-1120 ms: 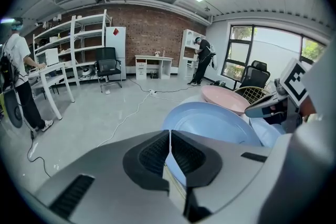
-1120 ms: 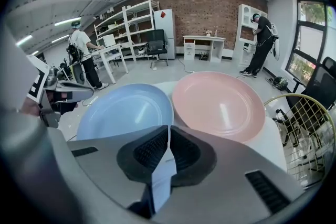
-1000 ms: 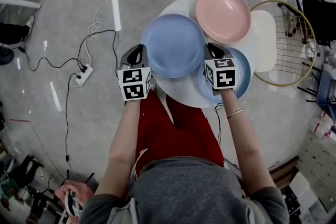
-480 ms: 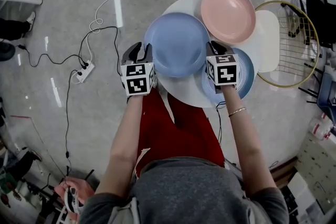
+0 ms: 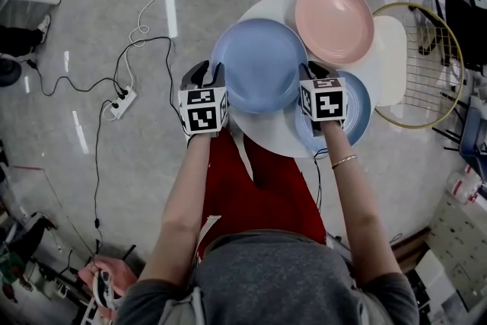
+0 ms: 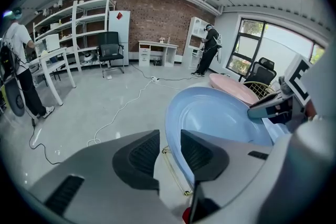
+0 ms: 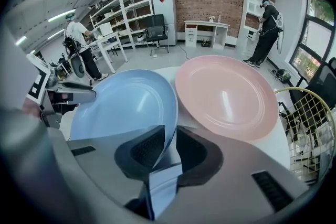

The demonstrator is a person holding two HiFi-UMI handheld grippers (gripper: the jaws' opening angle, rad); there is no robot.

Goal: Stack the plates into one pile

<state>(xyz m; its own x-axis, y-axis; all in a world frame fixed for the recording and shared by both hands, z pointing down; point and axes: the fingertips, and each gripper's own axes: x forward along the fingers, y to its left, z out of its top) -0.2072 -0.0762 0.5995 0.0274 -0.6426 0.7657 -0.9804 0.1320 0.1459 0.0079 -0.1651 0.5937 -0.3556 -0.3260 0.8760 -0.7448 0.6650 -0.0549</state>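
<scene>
A light blue plate (image 5: pixel 259 65) lies on the round white table (image 5: pixel 262 135), between my two grippers. My left gripper (image 5: pixel 204 74) is at its left rim with the jaws wide and still opening. In the left gripper view the plate (image 6: pixel 220 118) shows its rim in the gap of the left gripper (image 6: pixel 169 140), untouched by the pads. My right gripper (image 5: pixel 313 72) is at the right rim with its jaws starting to part. The rim (image 7: pixel 170 113) still runs between them. A second blue plate (image 5: pixel 359 110) lies under the right gripper. A pink plate (image 5: pixel 335 19) sits behind.
A cream plate (image 5: pixel 389 61) lies at the table's right edge, over a gold wire basket (image 5: pixel 437 65). On the floor to the left run cables and a power strip (image 5: pixel 120 106). A person (image 6: pixel 21 65) stands by shelves and desks further off.
The left jaws have spread wide off the blue plate's left rim. The right jaws have begun to part. Plate and grippers have shifted only slightly.
</scene>
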